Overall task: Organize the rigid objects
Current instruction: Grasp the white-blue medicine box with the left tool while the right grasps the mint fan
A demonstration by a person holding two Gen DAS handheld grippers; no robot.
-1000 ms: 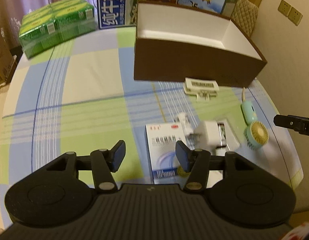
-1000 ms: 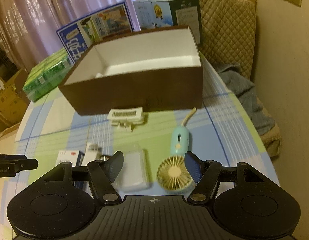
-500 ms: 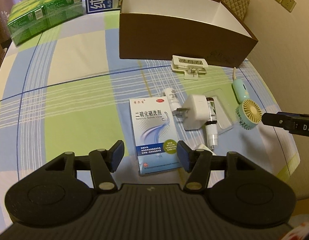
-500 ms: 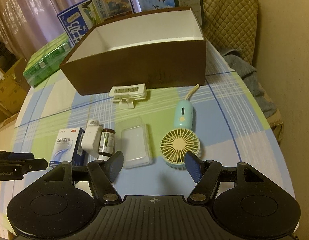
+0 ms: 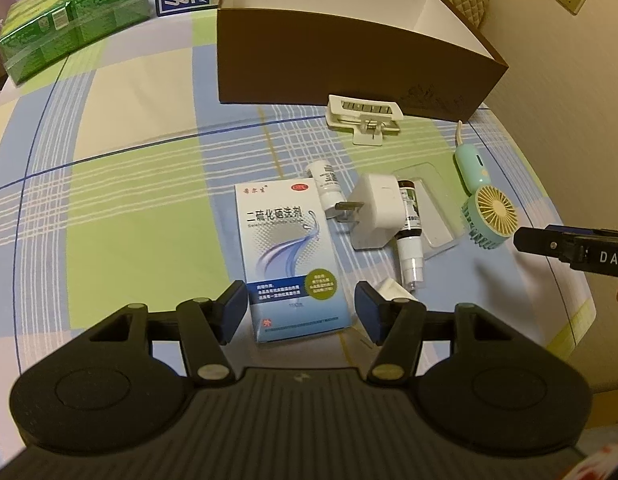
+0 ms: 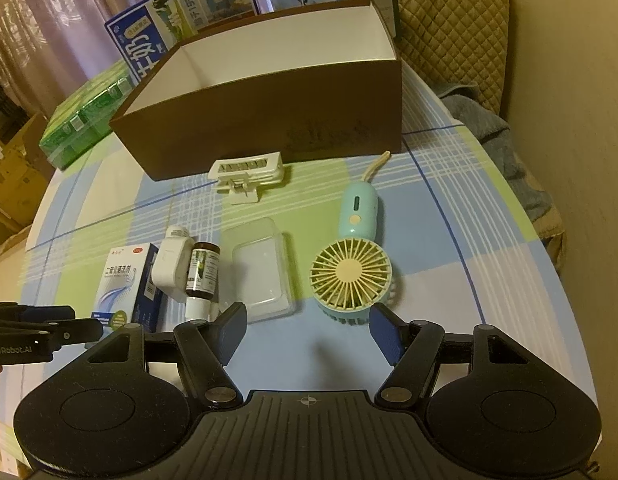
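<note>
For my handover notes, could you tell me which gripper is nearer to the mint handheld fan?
Right. The right gripper hovers open just short of the fan; the left gripper straddles the white medicine box, well left of it.

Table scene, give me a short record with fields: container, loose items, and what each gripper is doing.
container: brown box, open top, nothing visible inside
loose items: medicine carton, white charger, dark bottle, white bottle, clear case, mint fan, white clip, all on the tablecloth
left gripper: jaws just opening, near end of the carton between the fingers, untouched
right gripper: open, holding nothing, just short of the fan
</note>
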